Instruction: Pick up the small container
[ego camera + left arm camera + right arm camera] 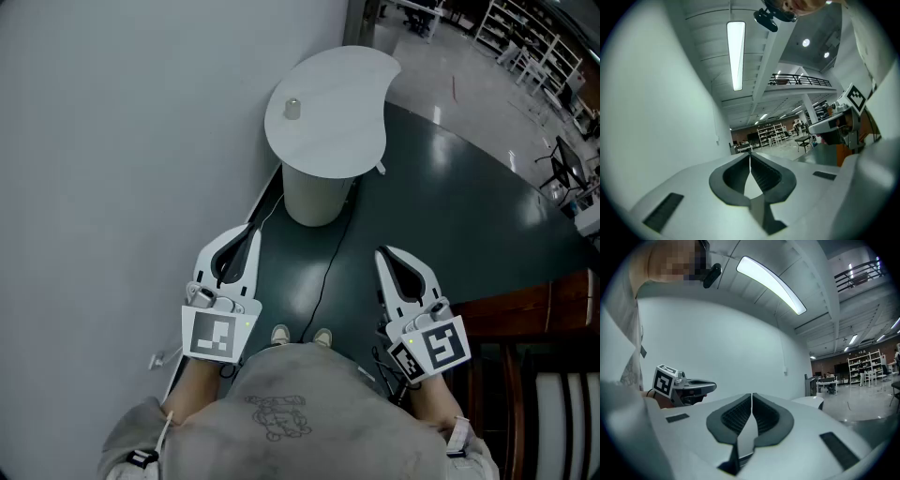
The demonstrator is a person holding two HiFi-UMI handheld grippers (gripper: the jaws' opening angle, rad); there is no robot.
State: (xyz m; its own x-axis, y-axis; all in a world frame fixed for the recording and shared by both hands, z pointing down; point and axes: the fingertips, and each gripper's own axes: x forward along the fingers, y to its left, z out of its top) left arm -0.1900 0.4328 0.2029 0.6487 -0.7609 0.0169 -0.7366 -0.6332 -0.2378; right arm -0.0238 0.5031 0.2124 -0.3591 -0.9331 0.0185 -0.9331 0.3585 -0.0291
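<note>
The small grey container (292, 109) stands on the left part of a white rounded table (347, 103) ahead of me, far beyond both grippers. My left gripper (251, 231) is held low near my body, jaws shut with nothing between them. My right gripper (380, 253) sits beside it on the right, also shut and empty. In the left gripper view the shut jaws of the left gripper (750, 154) point up and forward into the hall, with the right gripper (834, 123) at the side. The right gripper view shows the shut right gripper (752, 395), the left gripper (689, 387) and the table edge (811, 401).
A white wall (112, 159) runs close along my left. The table stands on a thick white pedestal (317, 195) on dark green floor (469, 216), with a thin cable (328, 272) trailing toward my feet. Dark wooden furniture (534, 309) lies at the right.
</note>
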